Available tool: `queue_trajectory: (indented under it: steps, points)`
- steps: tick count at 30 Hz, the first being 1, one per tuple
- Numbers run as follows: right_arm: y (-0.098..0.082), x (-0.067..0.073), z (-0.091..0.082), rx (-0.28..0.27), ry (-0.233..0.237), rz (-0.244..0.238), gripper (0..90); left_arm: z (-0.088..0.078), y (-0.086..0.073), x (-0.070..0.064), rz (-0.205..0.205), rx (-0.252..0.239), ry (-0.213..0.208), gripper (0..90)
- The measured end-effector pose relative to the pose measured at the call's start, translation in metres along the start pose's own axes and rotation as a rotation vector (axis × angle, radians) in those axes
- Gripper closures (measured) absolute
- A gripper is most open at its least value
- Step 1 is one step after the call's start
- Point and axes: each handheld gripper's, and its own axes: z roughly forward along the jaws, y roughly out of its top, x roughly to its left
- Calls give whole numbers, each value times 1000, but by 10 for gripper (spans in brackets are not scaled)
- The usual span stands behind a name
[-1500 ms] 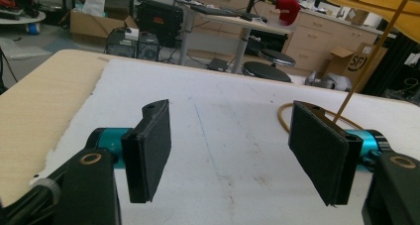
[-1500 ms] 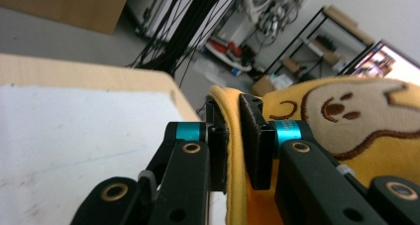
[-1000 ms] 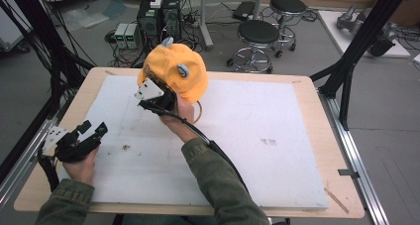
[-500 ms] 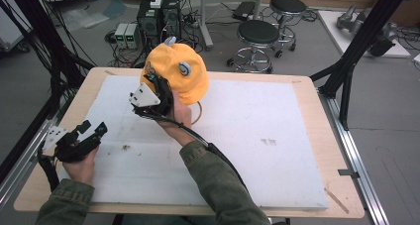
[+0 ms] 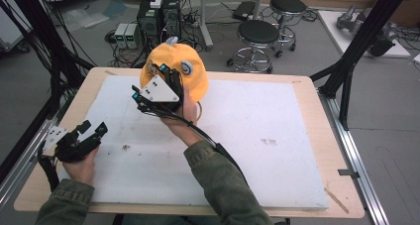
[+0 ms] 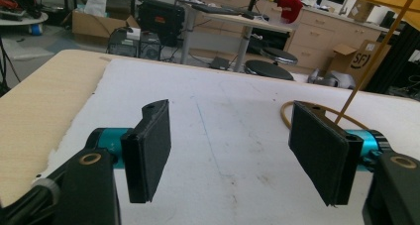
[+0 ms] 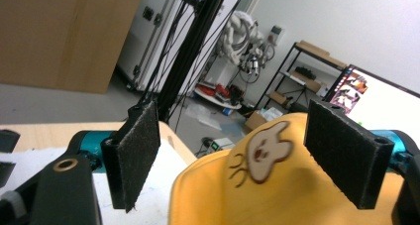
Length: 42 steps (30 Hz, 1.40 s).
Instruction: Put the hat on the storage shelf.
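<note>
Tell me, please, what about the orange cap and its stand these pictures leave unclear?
- High view: the near side of the orange fabric cap is covered by the right tool and its grey plate; contact cannot be told.
- High view: the thin orange wire stand is mostly hidden behind the hand.
- Left gripper view: the cap is cut off by the top edge.
- Right gripper view: the cap's lower part is cut off by the bottom edge.

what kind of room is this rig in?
Likely a robotics lab or workshop, not a home: a table framed by black struts, computer towers and loose cables on the floor, stools behind, plus desks and cardboard boxes.
</note>
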Motion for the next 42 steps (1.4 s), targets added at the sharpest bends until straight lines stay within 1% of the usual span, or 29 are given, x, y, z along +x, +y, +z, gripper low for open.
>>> queue_trajectory:
  steps: [3, 6, 9, 13, 15, 17, 21, 23, 28, 31, 34, 38, 41, 42]
  points:
    - [2, -7, -8, -23, -27, 9, 210, 0, 0, 0, 2, 0, 1, 330]
    - [4, -18, -19, -49, -72, 9, 210, 0, 0, 0, 6, -1, 0, 330]
    - [4, -34, -32, -70, -113, 41, 210, -1, 0, -1, 9, 2, -1, 330]
    - [3, -53, -49, -81, -160, 66, 211, -1, 0, -1, 7, -2, 3, 330]
    - [0, -63, -61, -93, -186, 90, 210, -1, 0, -1, 10, -1, 3, 330]
    - [-3, -73, -76, -112, -196, 127, 211, -1, 0, -1, 13, 2, 4, 330]
    - [-11, -92, -109, -147, -275, 141, 211, -1, 0, -3, 8, 3, 1, 330]
    - [-16, -103, -124, -150, -307, 155, 211, -2, 0, -3, 11, 2, 1, 330]
    - [-29, -123, -151, -141, -369, 204, 211, -2, 0, -3, 9, 4, 5, 330]
    - [-36, -131, -162, -124, -394, 224, 211, -2, 0, -3, 8, 5, 6, 330]
    - [-44, -138, -174, -121, -417, 256, 211, -3, 0, -3, 10, 5, 6, 330]
    - [-53, -143, -185, -100, -437, 299, 211, -3, 0, -3, 10, 5, 7, 330]
    - [-56, -144, -189, -97, -445, 304, 211, -3, 0, -3, 11, 4, 7, 330]
    - [-57, -145, -191, -94, -449, 296, 211, -3, 0, -3, 9, 5, 8, 330]
